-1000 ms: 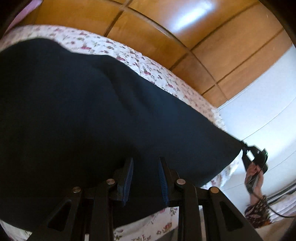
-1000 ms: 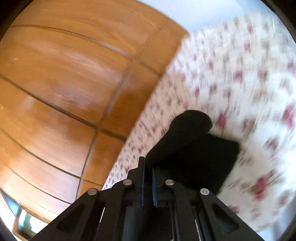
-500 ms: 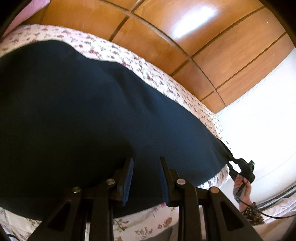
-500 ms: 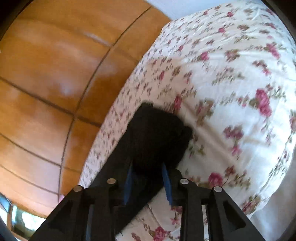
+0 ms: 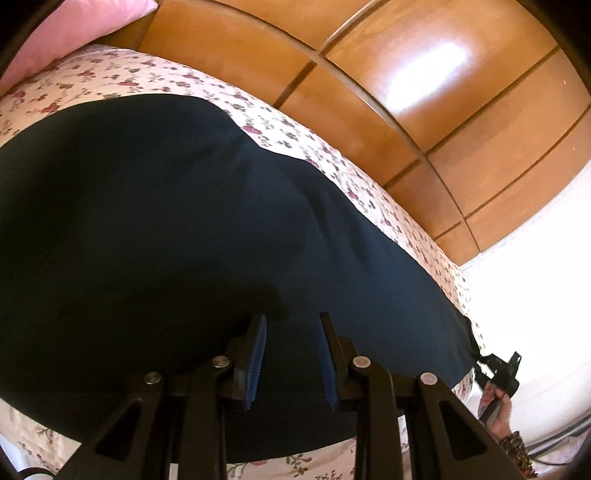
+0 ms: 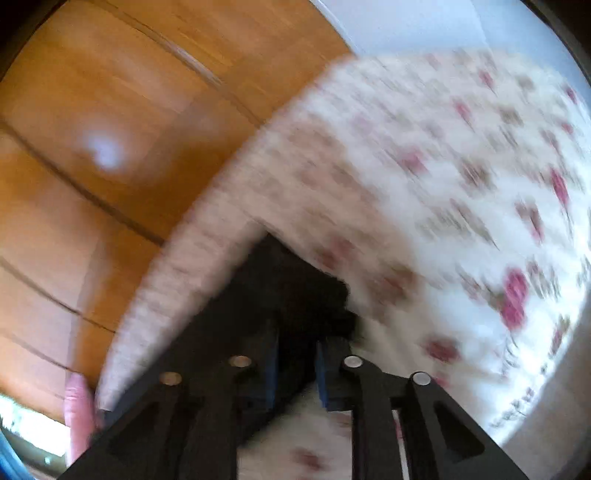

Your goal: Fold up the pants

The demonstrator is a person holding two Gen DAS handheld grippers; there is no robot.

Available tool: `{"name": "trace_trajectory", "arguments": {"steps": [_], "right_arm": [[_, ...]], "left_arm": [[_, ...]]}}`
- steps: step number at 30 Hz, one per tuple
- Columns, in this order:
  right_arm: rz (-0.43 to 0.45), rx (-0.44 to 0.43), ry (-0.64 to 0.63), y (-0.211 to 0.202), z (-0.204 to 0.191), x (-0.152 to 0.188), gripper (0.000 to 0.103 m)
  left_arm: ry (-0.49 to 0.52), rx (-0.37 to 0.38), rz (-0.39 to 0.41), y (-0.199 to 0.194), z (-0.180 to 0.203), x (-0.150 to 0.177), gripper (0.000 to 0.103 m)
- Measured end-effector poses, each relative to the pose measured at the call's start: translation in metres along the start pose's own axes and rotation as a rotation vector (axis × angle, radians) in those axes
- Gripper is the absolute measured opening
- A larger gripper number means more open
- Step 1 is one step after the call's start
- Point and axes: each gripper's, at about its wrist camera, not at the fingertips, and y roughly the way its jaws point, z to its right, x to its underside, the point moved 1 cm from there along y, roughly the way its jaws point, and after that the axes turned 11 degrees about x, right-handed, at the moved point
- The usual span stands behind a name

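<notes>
Dark navy pants (image 5: 166, 229) lie spread across a floral bedsheet (image 5: 266, 129). My left gripper (image 5: 290, 325) sits over their near edge. Its blue pads stand a little apart with dark cloth bunched between them, and the cloth stays with them. At the far right corner of the pants, my right gripper (image 5: 496, 367) is held by a hand (image 5: 495, 402). In the blurred right wrist view, my right gripper (image 6: 297, 343) has the black pants corner (image 6: 295, 280) between its pads. Its jaws are closing, and a gap still shows.
A wooden wardrobe (image 5: 406, 92) runs along the far side of the bed and also fills the left of the right wrist view (image 6: 92, 129). A pink pillow (image 5: 74, 29) lies at the head end. A white wall (image 5: 535, 277) stands beyond the bed's right end.
The pants have sunk from a raised, taut sheet to lying flat on the bed. The right gripper came down with its corner, then its jaws parted around the cloth.
</notes>
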Motion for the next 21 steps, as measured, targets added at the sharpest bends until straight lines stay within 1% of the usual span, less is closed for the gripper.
{"name": "trace_trajectory", "arguments": {"steps": [1, 2, 3, 4, 5, 6, 8, 9, 11, 12, 14, 16, 18, 19, 20, 21], "right_arm": [[0.017, -0.005, 0.036, -0.006, 0.004, 0.000, 0.025], [0.048, 0.015, 0.058, -0.014, 0.004, 0.000, 0.029], [0.113, 0.109, 0.064, -0.026, 0.001, 0.001, 0.040], [0.171, 0.220, 0.056, -0.036, -0.003, 0.002, 0.046], [0.231, 0.323, 0.034, -0.047, -0.012, 0.003, 0.047], [0.291, 0.359, -0.010, -0.059, -0.025, 0.005, 0.047], [0.365, 0.329, -0.110, -0.074, -0.058, 0.011, 0.047], [0.377, 0.295, -0.191, -0.078, -0.084, 0.017, 0.047], [0.315, 0.181, -0.380, -0.069, -0.142, 0.037, 0.047], [0.272, 0.119, -0.447, -0.060, -0.167, 0.048, 0.047], [0.114, -0.050, -0.583, -0.038, -0.224, 0.085, 0.047], [-0.019, -0.170, -0.660, -0.018, -0.269, 0.122, 0.047], [-0.147, -0.255, -0.760, 0.005, -0.322, 0.165, 0.047], [-0.201, -0.283, -0.802, 0.014, -0.344, 0.184, 0.047], [-0.254, -0.330, -0.850, 0.023, -0.373, 0.207, 0.047], [-0.285, -0.357, -0.882, 0.029, -0.391, 0.221, 0.047]], "left_arm": [[0.004, -0.005, 0.003, -0.001, 0.000, 0.000, 0.028], [0.010, -0.013, 0.007, -0.002, 0.001, -0.001, 0.028], [0.014, -0.020, 0.009, -0.003, 0.001, -0.001, 0.028], [0.015, -0.026, 0.013, -0.005, 0.001, -0.002, 0.028], [0.016, -0.026, 0.020, -0.007, 0.001, -0.004, 0.028], [0.019, -0.028, 0.034, -0.011, 0.000, -0.006, 0.028], [0.029, -0.036, 0.063, -0.016, 0.000, -0.011, 0.029], [0.035, -0.040, 0.078, -0.019, -0.001, -0.016, 0.029], [0.033, -0.044, 0.093, -0.022, -0.004, -0.022, 0.029], [0.026, -0.039, 0.107, -0.024, -0.008, -0.027, 0.029], [0.019, -0.034, 0.122, -0.026, -0.011, -0.033, 0.029], [0.021, -0.039, 0.144, -0.032, -0.016, -0.038, 0.029], [0.015, -0.052, 0.147, -0.036, -0.022, -0.041, 0.029], [0.004, -0.054, 0.140, -0.037, -0.026, -0.041, 0.029], [-0.012, -0.052, 0.132, -0.039, -0.031, -0.039, 0.029], [-0.030, -0.048, 0.122, -0.043, -0.037, -0.033, 0.029]]}}
